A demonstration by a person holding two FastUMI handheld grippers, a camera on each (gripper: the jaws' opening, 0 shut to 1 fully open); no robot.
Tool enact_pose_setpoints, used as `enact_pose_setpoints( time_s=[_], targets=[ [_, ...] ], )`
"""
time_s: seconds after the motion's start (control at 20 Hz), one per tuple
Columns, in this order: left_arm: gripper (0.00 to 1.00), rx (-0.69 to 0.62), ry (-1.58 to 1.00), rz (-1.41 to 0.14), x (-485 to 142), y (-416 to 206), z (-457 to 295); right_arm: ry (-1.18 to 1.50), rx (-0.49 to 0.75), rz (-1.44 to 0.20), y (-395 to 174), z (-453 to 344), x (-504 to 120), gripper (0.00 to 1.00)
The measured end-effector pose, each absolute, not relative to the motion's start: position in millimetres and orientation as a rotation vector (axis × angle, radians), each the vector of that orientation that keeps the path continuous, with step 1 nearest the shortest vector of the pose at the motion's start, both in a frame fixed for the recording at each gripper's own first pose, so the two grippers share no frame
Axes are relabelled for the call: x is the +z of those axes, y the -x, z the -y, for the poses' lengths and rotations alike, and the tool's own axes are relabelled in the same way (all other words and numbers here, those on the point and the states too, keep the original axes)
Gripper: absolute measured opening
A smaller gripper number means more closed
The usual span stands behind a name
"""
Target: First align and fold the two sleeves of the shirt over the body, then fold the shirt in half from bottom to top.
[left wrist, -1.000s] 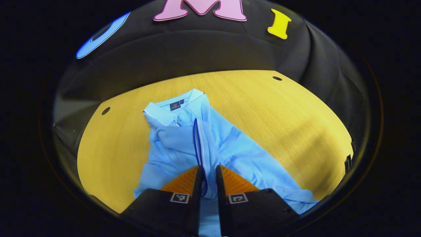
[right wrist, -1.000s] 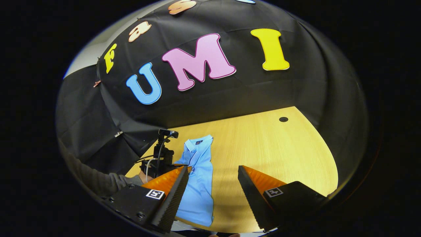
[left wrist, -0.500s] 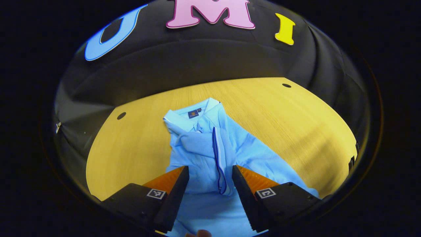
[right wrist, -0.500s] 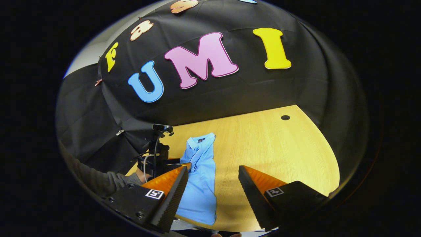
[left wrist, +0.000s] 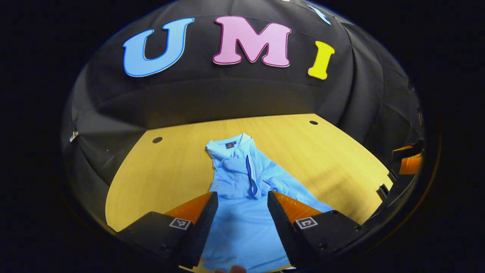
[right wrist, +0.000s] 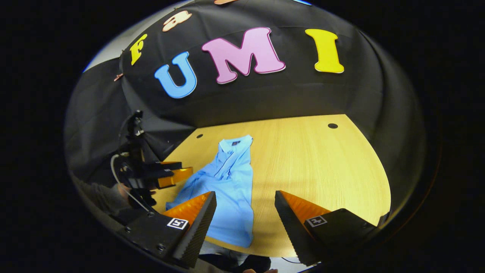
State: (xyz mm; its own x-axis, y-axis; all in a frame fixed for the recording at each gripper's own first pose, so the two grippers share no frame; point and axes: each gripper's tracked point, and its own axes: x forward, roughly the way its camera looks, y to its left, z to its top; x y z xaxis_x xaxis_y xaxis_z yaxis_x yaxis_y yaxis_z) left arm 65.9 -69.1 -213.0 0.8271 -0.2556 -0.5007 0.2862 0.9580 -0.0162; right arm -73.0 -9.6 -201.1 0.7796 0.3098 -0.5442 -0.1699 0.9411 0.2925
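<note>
Wooden bench (left wrist: 159, 178) carries the shirt (left wrist: 242, 223), collar toward the far wall, one sleeve (left wrist: 252, 176) folded over the body. Left tongs (left wrist: 242, 206) and right tongs (right wrist: 245, 206) both stand wide, empty, above it. Recommendation: grip the remaining sleeve by its cuff, lay it flat.

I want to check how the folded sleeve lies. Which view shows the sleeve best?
The left gripper view: the sleeve lies near and central, its dark-trimmed cuff edge running down the shirt just beyond the open left tool. In the right gripper view the shirt is farther off and the sleeve is hard to make out.
</note>
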Motion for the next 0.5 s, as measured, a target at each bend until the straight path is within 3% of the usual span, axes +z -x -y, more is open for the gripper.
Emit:
enact_pose_setpoints(
  time_s=[0.5],
  targets=[
    [0.85, -0.301, -0.072, -0.725, -288.6, 49.5, 30.9, -0.133, 0.252, -0.827, 138.7, -27.7, -282.3, 0.98]
  ],
)
